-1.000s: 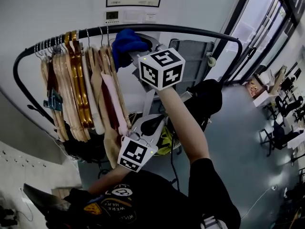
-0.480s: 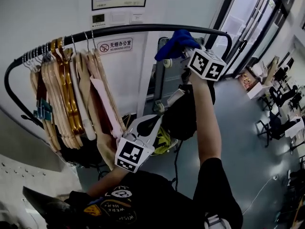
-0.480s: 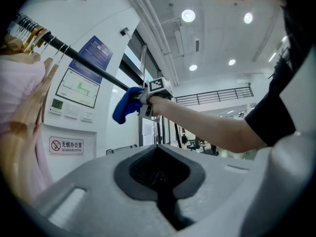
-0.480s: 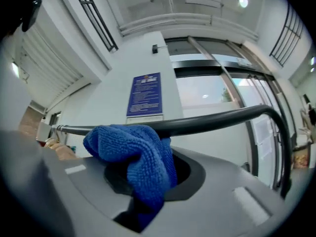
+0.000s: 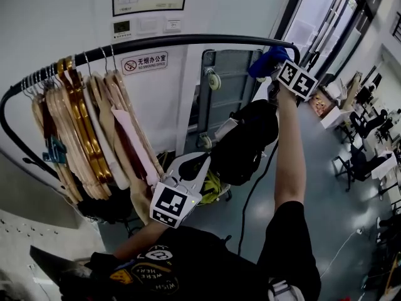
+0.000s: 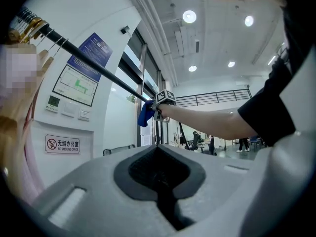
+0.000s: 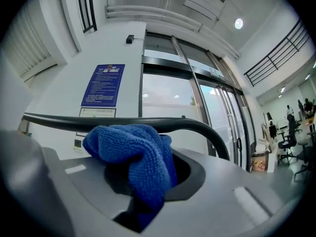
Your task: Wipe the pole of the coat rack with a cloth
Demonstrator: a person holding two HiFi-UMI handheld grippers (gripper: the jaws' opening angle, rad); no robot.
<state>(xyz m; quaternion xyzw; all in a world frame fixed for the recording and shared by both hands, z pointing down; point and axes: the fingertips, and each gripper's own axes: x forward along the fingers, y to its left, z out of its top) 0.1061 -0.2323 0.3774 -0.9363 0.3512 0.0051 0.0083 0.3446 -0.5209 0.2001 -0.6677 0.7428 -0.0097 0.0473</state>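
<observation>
Up at the right-hand bend of the coat rack, a blue cloth (image 7: 134,154) is pinched between the right gripper's (image 5: 279,69) jaws. The jaws are closed on its lower folds, while the bunched upper part bulges out beyond them and lies against the pole (image 5: 188,41). The cloth is thick, nubbly microfibre, crumpled into a soft lump. The pole is a smooth black tube that runs level, then curves downward at each end.

A bare forearm reaches up to hold this gripper high. The left gripper (image 5: 191,168) hangs lower, near the person's chest and well apart from the pole; its jaws are closed together with nothing between them. Both grippers have matte grey shells with a dark recess around the jaws.

Wooden hangers (image 5: 88,130), pale and amber, crowd the pole's left end. A no-smoking sign (image 5: 145,62) is fixed to the white wall behind.
</observation>
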